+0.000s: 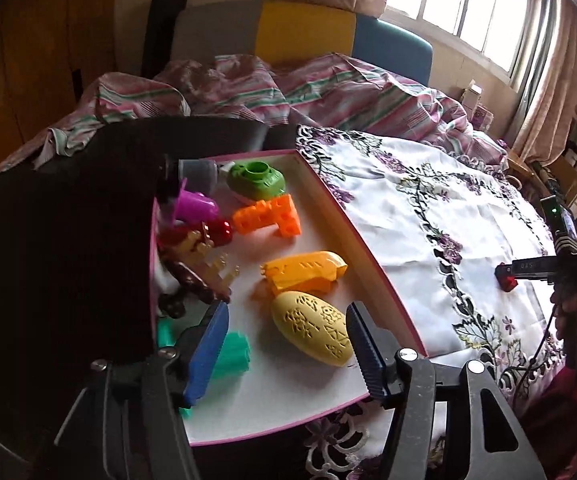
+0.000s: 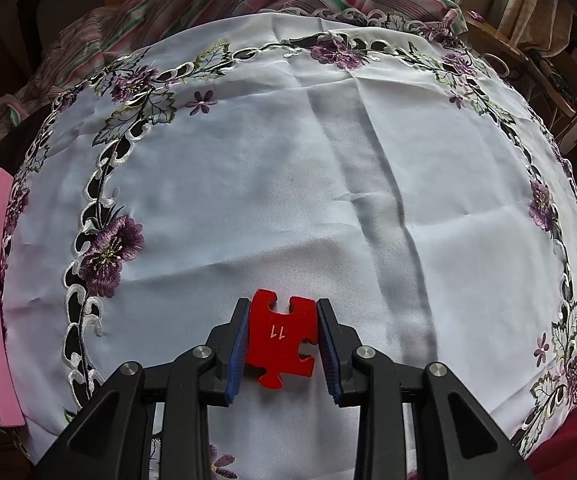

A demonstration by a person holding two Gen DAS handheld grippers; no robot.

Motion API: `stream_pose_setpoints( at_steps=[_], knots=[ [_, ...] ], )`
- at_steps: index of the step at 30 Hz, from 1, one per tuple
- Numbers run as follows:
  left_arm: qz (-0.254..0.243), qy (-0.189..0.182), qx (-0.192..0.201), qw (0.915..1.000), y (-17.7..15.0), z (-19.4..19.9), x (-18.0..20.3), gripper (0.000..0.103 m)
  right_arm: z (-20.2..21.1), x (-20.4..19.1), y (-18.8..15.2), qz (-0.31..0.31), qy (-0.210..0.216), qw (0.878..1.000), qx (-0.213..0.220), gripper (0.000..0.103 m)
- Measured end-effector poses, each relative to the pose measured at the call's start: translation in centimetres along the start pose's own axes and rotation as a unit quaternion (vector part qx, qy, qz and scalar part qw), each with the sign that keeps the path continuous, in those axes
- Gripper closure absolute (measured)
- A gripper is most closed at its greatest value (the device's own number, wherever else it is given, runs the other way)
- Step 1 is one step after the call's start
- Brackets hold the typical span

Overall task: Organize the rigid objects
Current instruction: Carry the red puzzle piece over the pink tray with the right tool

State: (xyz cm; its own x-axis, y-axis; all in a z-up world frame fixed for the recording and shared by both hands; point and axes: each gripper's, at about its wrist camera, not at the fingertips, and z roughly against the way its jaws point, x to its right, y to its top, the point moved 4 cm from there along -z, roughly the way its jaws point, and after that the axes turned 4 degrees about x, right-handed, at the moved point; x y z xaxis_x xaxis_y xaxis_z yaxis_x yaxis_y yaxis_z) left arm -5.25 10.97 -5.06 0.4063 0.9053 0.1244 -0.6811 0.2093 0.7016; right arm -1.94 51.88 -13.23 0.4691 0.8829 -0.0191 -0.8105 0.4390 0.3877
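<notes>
Fingers of the right gripper (image 2: pixel 281 346) clamp a red jigsaw piece (image 2: pixel 281 338) stamped "11", one blue ribbed pad pressing each side, just above a white tablecloth (image 2: pixel 328 184) embroidered with purple flowers. Seen from the left wrist camera, that same gripper (image 1: pixel 506 276) hangs at the far right of the cloth with the red piece (image 1: pixel 505 280) at its tip, well apart from the box.

Meanwhile the left gripper (image 1: pixel 288 344) stands released, its jaws spread wide over the near end of a shallow pink-rimmed box (image 1: pixel 368 256) and holding nothing. Between and just beyond the open fingers lies a yellow oval toy (image 1: pixel 312 330) with cut-out patterns; a teal ribbed piece (image 1: pixel 232 354) sits beside the left finger. Farther in lie an orange-yellow moulded piece (image 1: pixel 306 270), an orange block toy (image 1: pixel 268 216), a green round toy (image 1: pixel 256 178), a purple cup (image 1: pixel 194 206), a red shiny toy (image 1: pixel 216 232) and a grey cylinder (image 1: pixel 198 172), crowded toward the box's far left.

A striped pink and green blanket (image 1: pixel 328 92) bunches beyond the cloth, below a bright window (image 1: pixel 472 4).
</notes>
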Motion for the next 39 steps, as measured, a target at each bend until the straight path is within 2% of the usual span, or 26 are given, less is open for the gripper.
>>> stream_pose_setpoints(
  at_steps=[7, 14, 20, 24, 30, 34, 39],
  knots=[
    [0.012, 0.026, 0.002, 0.9996, -0.2, 0.6, -1.3, 0.041, 1.3, 0.0, 0.7, -0.002, 0.01, 0.999, 0.035, 0.071],
    [0.024, 0.048, 0.009, 0.9985, -0.5, 1.2, -2.9, 0.038, 4.6, -3.9, 0.7, 0.033, 0.083, 0.992, 0.085, 0.071],
    [0.036, 0.052, 0.012, 0.9979, -0.9, 1.6, -4.2, 0.036, 7.6, -12.1, -0.1, 0.1, 0.146, 0.978, 0.11, 0.071],
    [0.046, 0.058, 0.012, 0.9972, -1.2, 1.8, -5.0, 0.035, 9.8, -18.6, -0.4, 0.154, 0.197, 0.96, 0.126, 0.071],
    [0.06, 0.066, 0.011, 0.9959, -1.6, 2.1, -6.3, 0.034, 11.4, -27.8, -1.6, 0.219, 0.255, 0.934, 0.124, 0.071],
    [0.076, 0.077, 0.017, 0.994, -1.8, 2.6, -7.6, 0.031, 10.9, -32.7, -2.8, 0.263, 0.263, 0.921, 0.116, 0.071],
    [0.101, 0.091, 0.016, 0.9906, -2.4, 2.9, -9.7, 0.031, 8.4, -36.8, -4.3, 0.303, 0.253, 0.914, 0.093, 0.071]
  ],
)
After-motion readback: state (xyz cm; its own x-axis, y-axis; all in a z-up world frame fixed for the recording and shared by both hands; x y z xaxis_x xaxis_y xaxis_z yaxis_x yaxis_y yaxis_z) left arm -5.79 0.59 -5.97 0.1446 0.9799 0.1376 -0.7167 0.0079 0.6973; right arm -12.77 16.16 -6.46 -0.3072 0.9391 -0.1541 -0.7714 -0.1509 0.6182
